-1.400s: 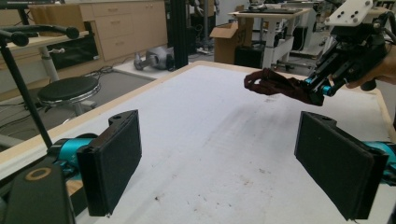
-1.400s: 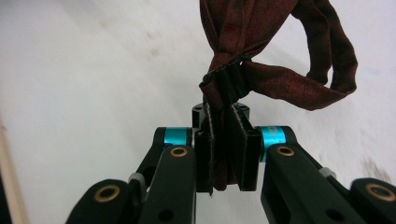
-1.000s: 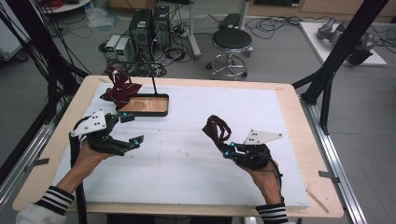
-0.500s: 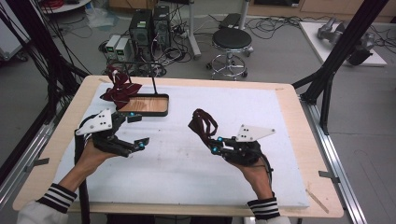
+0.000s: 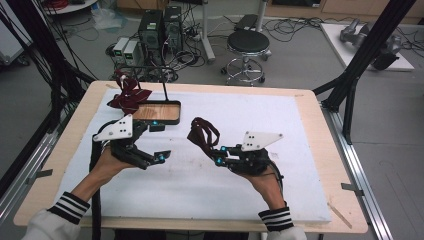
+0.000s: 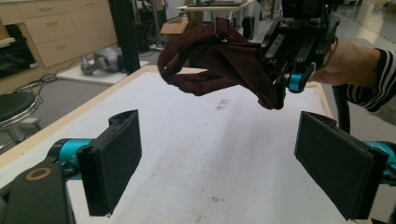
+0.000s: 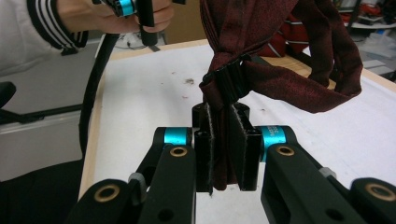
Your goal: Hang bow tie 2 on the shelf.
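A lab floor strewn with cables, computer towers and one round black stool [image 5: 248, 43] lies behind a wooden tabletop [image 5: 320, 125] covered by a single white mat [image 5: 260, 120]. Two dark red fabric pieces are in sight. One hangs bunched on a thin black stand [image 5: 162, 82] at the far left corner, over one shallow wooden tray [image 5: 159, 113]. The other, a looped dark red band [image 5: 202, 134], is raised clear of the mat near the middle of the tabletop. Two hand-held grippers work the scene, each in one hand of a person in striped cuffs. The right hand-held gripper [image 5: 216, 156] has its jaws nearly together and clamps the band: in the right gripper view the cloth [image 7: 261, 56] is pinched flat between the two black pads, gathered by a dark ring just above them, its loops spreading upward and to the side. The left hand-held gripper [image 5: 159, 142] stands wide open and holds nothing; in the left gripper view its two pads [image 6: 114, 158] are well apart above bare mat, facing the band [image 6: 219, 60] that dangles from the other gripper farther off. It hovers just in front of the tray, near the band but apart from it.
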A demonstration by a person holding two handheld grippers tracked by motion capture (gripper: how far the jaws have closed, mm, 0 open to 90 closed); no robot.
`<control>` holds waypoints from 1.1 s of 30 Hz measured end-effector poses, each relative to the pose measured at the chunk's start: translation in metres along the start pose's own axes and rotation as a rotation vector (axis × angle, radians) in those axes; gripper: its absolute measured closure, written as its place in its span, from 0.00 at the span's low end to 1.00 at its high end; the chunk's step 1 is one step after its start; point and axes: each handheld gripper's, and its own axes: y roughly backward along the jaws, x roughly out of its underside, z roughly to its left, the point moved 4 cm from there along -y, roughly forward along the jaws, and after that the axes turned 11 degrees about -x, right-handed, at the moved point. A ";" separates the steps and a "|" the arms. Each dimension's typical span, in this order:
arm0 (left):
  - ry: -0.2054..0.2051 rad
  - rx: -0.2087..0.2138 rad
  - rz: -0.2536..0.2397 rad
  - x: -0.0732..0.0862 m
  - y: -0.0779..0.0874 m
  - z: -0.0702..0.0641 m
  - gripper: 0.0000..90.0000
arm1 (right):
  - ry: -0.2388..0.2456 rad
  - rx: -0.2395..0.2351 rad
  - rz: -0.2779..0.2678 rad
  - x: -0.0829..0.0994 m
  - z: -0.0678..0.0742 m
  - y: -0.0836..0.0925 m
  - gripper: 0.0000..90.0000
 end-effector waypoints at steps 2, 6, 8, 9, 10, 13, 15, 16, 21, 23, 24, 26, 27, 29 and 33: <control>0.000 0.010 0.002 0.000 -0.002 -0.002 0.17 | -0.005 -0.014 0.004 -0.001 0.002 -0.003 0.90; -0.001 0.046 0.014 0.000 -0.008 -0.007 0.17 | 0.010 -0.040 0.018 -0.002 0.003 -0.012 0.90; -0.003 0.070 0.022 0.000 -0.010 -0.009 0.17 | 0.016 -0.052 0.025 -0.002 0.005 -0.017 0.90; -0.002 0.078 0.025 0.000 -0.011 -0.010 0.17 | 0.019 -0.058 0.029 -0.003 0.005 -0.019 0.90; -0.005 0.089 0.031 0.001 -0.012 -0.012 0.17 | 0.020 -0.060 0.032 -0.003 0.006 -0.020 0.90; -0.009 0.100 0.042 0.002 -0.014 -0.013 0.17 | 0.034 -0.073 0.035 -0.004 0.007 -0.026 0.90; -0.004 0.105 0.043 0.002 -0.015 -0.014 0.17 | 0.030 -0.080 0.036 -0.005 0.009 -0.028 0.90; -0.004 0.105 0.043 0.002 -0.015 -0.014 0.17 | 0.035 -0.084 0.041 -0.005 0.009 -0.030 0.90; -0.002 0.125 0.045 0.001 -0.016 -0.017 0.17 | 0.053 -0.095 0.051 -0.009 0.011 -0.036 0.90; 0.003 0.132 0.032 0.000 -0.015 -0.018 0.17 | 0.060 -0.101 0.053 -0.011 0.012 -0.038 0.90; 0.003 0.132 0.032 0.000 -0.015 -0.018 0.17 | 0.063 -0.101 0.055 -0.012 0.012 -0.039 0.90; 0.009 0.139 0.023 0.000 -0.015 -0.018 0.17 | 0.078 -0.102 0.054 -0.013 0.011 -0.041 0.90; 0.008 0.141 0.025 0.000 -0.014 -0.018 0.18 | 0.093 -0.104 0.063 -0.014 0.012 -0.043 0.90; 0.010 0.141 0.022 -0.001 -0.014 -0.017 0.19 | 0.103 -0.107 0.071 -0.015 0.013 -0.044 0.90; 0.019 0.156 -0.002 -0.002 -0.010 -0.014 0.26 | 0.127 -0.115 0.078 -0.016 0.014 -0.047 0.90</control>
